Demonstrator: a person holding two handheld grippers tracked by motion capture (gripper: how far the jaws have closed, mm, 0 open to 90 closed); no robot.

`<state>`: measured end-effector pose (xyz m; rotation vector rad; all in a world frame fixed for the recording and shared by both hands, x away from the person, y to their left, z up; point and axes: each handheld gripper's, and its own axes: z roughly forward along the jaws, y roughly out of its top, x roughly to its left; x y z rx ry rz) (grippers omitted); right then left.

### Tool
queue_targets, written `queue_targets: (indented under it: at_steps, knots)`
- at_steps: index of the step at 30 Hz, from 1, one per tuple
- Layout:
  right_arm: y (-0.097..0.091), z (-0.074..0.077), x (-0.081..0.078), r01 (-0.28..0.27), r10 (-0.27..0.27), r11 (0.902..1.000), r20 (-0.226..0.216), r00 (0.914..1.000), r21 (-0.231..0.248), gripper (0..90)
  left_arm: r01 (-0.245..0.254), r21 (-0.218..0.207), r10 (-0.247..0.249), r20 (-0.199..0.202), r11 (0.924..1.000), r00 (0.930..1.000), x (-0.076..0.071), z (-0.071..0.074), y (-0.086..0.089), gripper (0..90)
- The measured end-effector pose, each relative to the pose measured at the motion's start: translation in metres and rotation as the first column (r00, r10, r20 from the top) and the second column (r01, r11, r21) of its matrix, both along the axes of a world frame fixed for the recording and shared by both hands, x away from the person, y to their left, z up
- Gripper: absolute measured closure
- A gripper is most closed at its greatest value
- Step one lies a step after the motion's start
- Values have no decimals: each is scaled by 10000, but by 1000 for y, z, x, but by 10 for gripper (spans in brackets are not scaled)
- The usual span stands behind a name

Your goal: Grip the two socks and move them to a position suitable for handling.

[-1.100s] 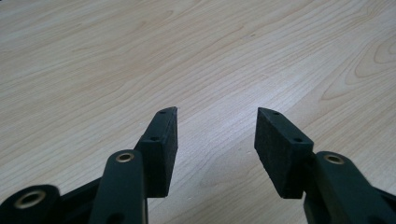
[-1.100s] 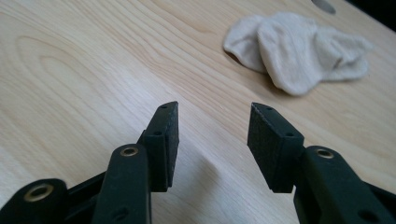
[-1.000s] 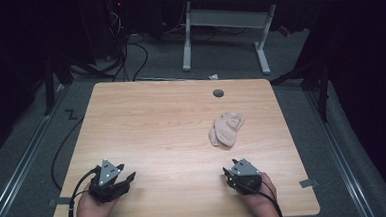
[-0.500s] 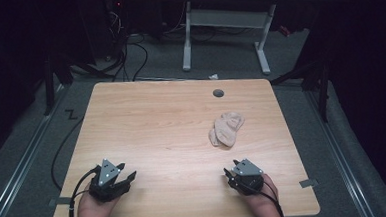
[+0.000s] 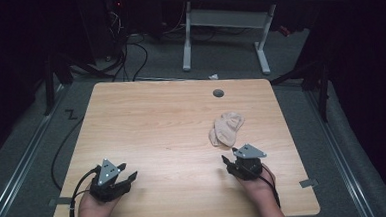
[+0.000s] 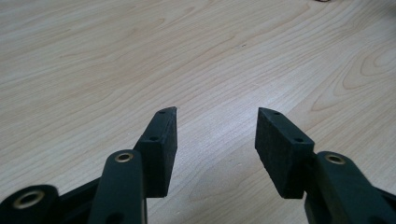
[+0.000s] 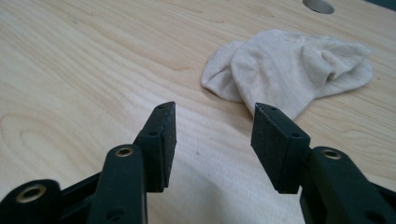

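Note:
A pale beige sock (image 5: 226, 128) lies crumpled on the right half of the wooden table (image 5: 162, 125). My right gripper (image 5: 227, 161) sits just short of it at the table's front right, open, its jaws having just been opening with nothing between them. In the right gripper view the sock (image 7: 289, 70) lies a short way beyond the gripper (image 7: 214, 125), slightly to the right. My left gripper (image 5: 129, 173) rests at the front left, open and empty. The left gripper view has this gripper (image 6: 215, 128) over bare wood.
A round grey cable hole (image 5: 218, 93) sits near the table's far edge, also seen as a hole (image 7: 318, 5) in the right gripper view. Behind the table stand a white desk frame (image 5: 224, 29) and floor cables (image 5: 123, 52). Dark floor surrounds the table.
My right gripper has moved forward toward the sock, and a little up. The left gripper has kept still.

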<state>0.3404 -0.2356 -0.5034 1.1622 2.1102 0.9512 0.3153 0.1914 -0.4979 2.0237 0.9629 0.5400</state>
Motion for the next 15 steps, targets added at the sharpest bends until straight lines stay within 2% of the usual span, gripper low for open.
queue_targets:
  at_steps: [6, 11, 13, 15]
  knots:
    - [4, 8, 19, 92, -90, 9995, -79, 9999, 300, 490, -100, -74, 100, 26, 9999, 9999, -1, 0, 3, 493]
    - [1, 8, 35, 332, -318, 9983, -293, 9991, 477, 471, -90, -31, 90, 21, 10000, 10000, -2, 0, 2, 491]
    - [1, 9, 43, 494, -476, 9980, -432, 9979, 405, 465, -60, 11, 60, 28, 10000, 10000, -1, -1, 2, 489]
    - [2, 9, 49, 549, -538, 9980, -353, 9979, 312, 466, -38, 28, 38, 30, 10000, 10000, -1, -1, 1, 488]
